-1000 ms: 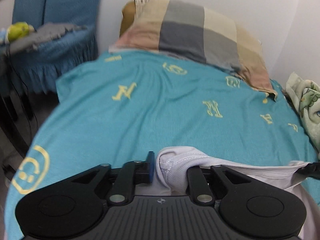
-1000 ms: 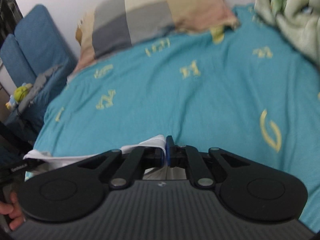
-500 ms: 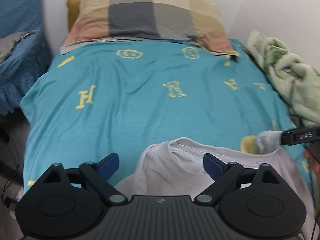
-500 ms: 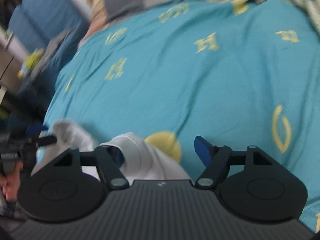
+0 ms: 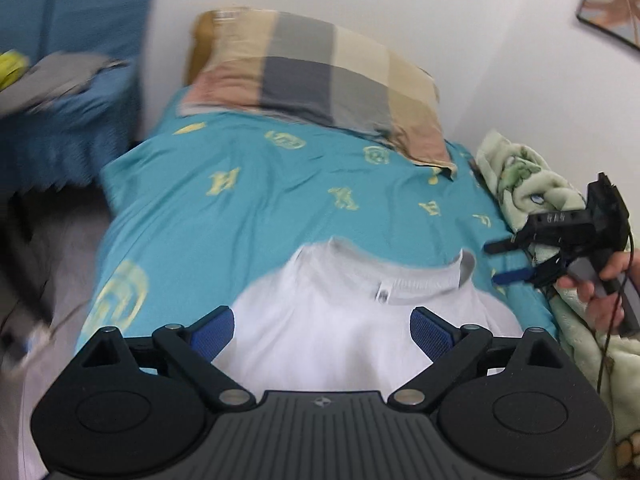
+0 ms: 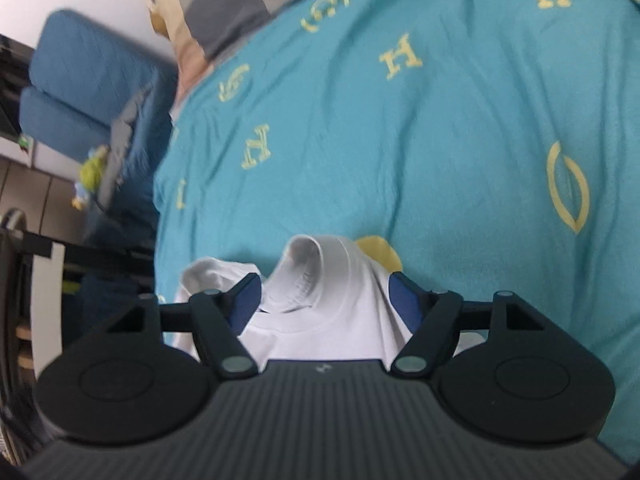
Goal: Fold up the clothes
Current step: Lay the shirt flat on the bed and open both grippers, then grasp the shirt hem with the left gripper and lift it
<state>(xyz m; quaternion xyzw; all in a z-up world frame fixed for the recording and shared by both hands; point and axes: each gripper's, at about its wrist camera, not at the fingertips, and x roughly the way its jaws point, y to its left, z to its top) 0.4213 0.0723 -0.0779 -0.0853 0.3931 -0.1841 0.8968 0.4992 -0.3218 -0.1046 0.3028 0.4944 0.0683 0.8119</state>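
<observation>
A white T-shirt lies on the teal bedsheet, collar and neck label facing the pillow. My left gripper is open above the shirt, holding nothing. My right gripper is open too, its blue pads either side of a raised fold of the white T-shirt, not gripping it. The right gripper also shows in the left wrist view, open, at the shirt's right side, held by a hand.
A checked pillow lies at the head of the bed against the white wall. A pale green blanket is bunched along the bed's right edge. A blue chair with a grey cloth stands left of the bed.
Both grippers were shut on the shirt a second ago. They have opened and let it go, and the shirt now lies on the bed. Both have drawn back a little.
</observation>
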